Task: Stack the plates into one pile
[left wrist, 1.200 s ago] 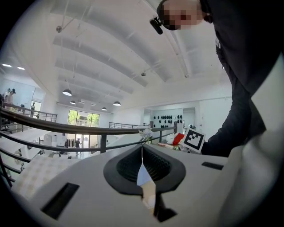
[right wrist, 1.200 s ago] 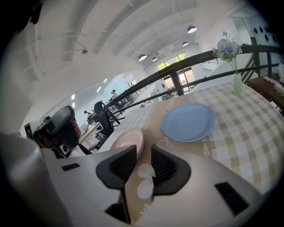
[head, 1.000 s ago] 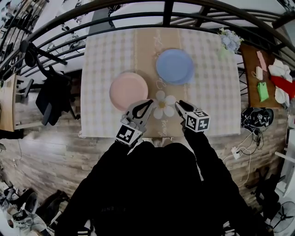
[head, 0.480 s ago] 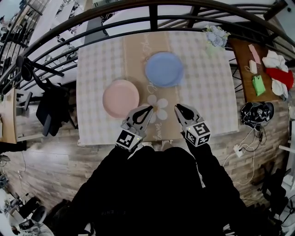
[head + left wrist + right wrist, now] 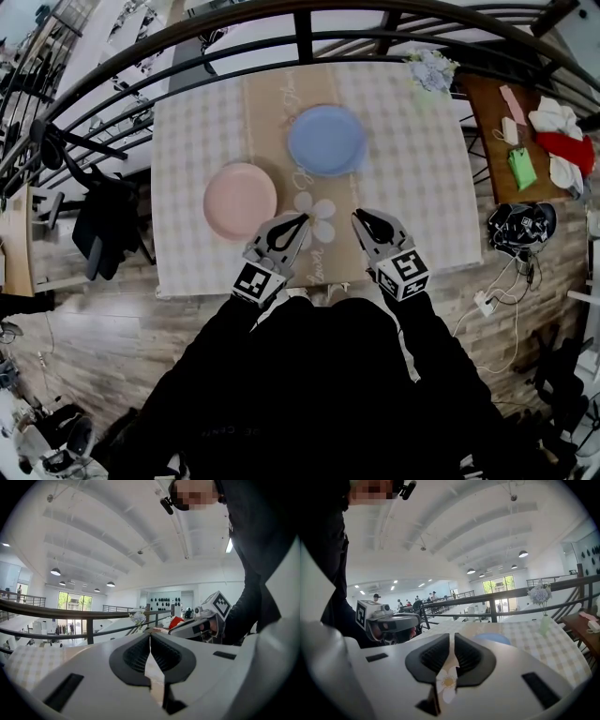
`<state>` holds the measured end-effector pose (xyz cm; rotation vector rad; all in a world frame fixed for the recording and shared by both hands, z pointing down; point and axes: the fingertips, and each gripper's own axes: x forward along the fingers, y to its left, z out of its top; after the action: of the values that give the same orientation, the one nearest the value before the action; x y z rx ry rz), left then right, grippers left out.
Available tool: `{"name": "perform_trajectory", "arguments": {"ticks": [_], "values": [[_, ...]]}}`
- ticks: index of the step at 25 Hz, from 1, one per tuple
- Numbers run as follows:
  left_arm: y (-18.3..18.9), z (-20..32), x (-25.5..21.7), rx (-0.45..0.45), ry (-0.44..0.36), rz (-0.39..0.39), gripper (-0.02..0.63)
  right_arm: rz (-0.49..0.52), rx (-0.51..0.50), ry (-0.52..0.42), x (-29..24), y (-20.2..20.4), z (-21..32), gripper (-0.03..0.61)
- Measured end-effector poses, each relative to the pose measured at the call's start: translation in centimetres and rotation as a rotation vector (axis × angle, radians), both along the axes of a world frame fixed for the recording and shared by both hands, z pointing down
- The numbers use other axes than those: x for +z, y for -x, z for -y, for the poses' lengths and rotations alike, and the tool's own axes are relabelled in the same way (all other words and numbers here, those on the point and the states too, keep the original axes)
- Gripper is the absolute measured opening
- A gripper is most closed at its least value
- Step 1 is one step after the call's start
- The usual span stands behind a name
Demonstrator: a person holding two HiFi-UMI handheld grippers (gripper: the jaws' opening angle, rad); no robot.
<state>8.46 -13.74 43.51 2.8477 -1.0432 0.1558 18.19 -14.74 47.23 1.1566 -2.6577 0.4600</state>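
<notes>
The table [image 5: 197, 141] is viewed from above the person, steeply downward and from well off, with the railing [image 5: 303, 37] at the top and the left gripper [image 5: 302, 219] and right gripper [image 5: 357, 217] at the near edge. Each gripper view is taken from close behind its own jaws, nearly level across the table toward the railing, and the other gripper is caught at its side. Table, railing and flowers [image 5: 431, 67] are shared by all three views; the blue plate [image 5: 325, 140] by the head and right gripper views.
</notes>
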Motion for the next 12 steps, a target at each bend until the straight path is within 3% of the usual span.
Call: {"name": "perform_trajectory", "arguments": {"ticks": [7, 12], "values": [[-0.1, 0.5, 0.2, 0.003, -0.001, 0.003, 0.021, 0.006, -0.004, 0.046, 0.7, 0.0, 0.9, 0.051], [-0.6, 1.7, -0.3, -0.004, -0.031, -0.008, 0.021, -0.01, 0.047, 0.116, 2.6, -1.2, 3.6, 0.079]]}}
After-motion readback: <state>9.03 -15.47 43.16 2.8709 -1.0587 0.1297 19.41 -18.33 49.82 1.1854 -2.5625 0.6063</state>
